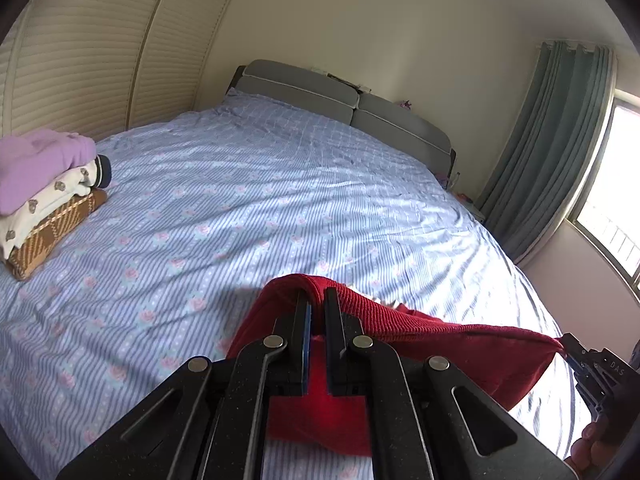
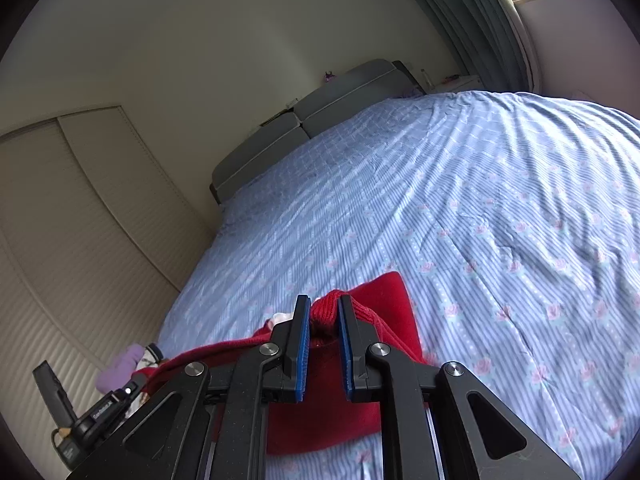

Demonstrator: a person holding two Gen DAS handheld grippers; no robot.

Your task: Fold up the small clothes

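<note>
The left gripper, a black two-finger tool with blue pads, is clamped narrow on a folded edge of the red ribbed knit garment; the cloth drapes over both fingertips and hangs below them. The right gripper is likewise closed on a bunched edge of the same garment, and the fabric spans taut between the two tools, lifted above the blue striped floral bedsheet. In the left wrist view the right gripper appears at the far right end of the garment. A stack of folded clothes, lilac on cream on brown, lies near the sheet's left edge, well apart. The sheet ahead lies open up to the grey padded headboard.
</note>
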